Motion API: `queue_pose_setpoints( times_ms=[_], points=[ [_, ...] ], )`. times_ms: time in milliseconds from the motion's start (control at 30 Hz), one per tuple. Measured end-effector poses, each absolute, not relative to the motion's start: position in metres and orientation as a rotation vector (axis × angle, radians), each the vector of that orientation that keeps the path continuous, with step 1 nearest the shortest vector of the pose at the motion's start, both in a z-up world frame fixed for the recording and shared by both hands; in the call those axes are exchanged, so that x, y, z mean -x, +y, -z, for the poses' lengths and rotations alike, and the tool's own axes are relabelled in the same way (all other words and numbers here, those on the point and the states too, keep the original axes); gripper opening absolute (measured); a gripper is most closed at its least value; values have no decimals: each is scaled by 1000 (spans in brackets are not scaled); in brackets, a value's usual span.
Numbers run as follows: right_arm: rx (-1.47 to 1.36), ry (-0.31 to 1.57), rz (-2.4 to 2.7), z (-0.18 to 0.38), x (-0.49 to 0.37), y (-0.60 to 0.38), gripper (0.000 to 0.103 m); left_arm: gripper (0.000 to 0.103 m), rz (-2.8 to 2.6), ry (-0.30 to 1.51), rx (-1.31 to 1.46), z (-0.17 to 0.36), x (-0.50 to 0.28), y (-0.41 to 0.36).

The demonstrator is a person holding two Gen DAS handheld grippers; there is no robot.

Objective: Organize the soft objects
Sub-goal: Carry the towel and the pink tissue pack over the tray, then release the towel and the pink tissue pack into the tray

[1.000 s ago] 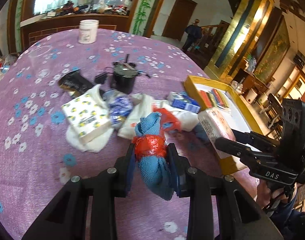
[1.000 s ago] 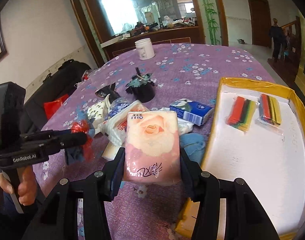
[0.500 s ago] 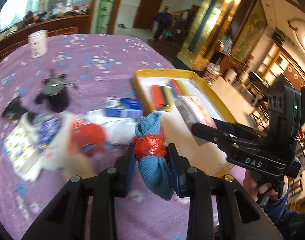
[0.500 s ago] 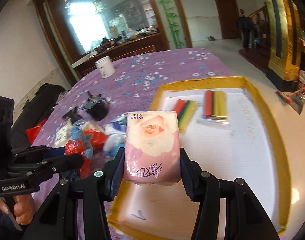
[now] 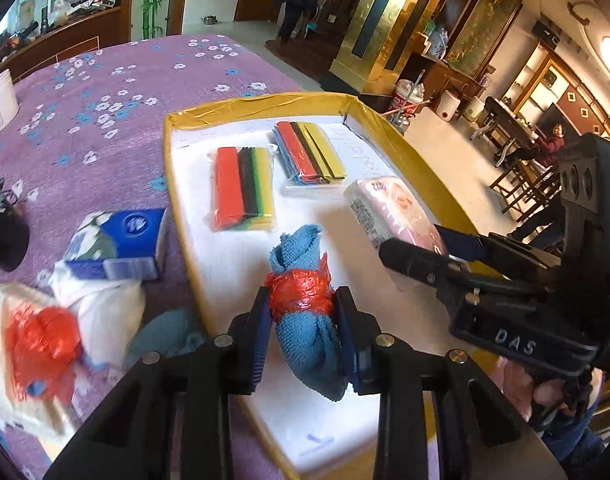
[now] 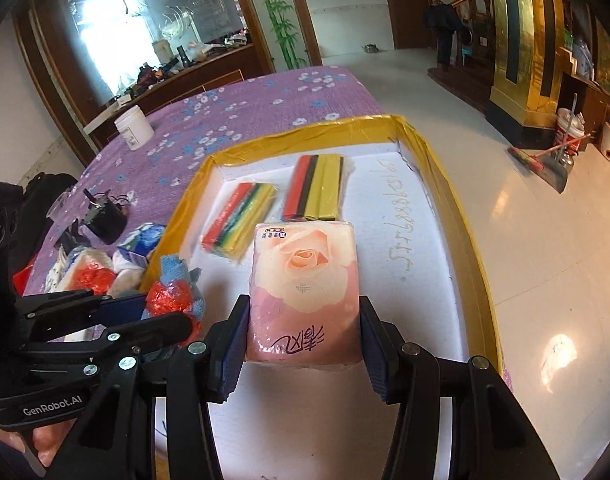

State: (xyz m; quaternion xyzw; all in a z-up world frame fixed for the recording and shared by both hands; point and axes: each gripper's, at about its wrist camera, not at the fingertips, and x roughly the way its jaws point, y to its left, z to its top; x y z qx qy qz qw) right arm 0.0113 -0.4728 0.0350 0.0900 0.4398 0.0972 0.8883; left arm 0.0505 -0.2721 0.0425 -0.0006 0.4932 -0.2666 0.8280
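The left gripper [image 5: 303,312] is clamped on a blue cloth [image 5: 305,344] bound with red plastic, over the tray's [image 5: 265,102] near left edge. The right gripper [image 6: 303,336] clasps a pink tissue pack [image 6: 303,288] above the tray's middle, nearer than two striped packs [image 6: 313,188].

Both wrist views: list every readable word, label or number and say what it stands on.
"DAS": on the right gripper body, in the left wrist view.
"GenRobot.AI": on the left gripper body, in the right wrist view.
Handwritten digits on the tray floor: upside down, not surely readable.
Print on the pink tissue pack and blue tissue pack: too small or blurred.
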Motion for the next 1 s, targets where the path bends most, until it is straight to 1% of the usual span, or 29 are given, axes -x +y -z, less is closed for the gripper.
queue_pose_setpoints(
  times_ms=[300,567,800,933,1000],
  points=[
    [-154,969,-190,-28,-20,-464,56,30,526,1075,-18,-25,-67,-280],
    [-178,987,-198,-26,-20,-462,57,31,512,1063,-7,-27,-68,-277],
    [-202,984,-192,-27,-19,-465,61,40,510,1059,20,-32,-65,-271],
    [-217,965,-196,-32,-13,-465,62,41,515,1053,18,-37,-60,-271],
    [-222,949,-195,-36,-10,-465,65,41,527,1047,21,-41,-56,-270]
  ],
)
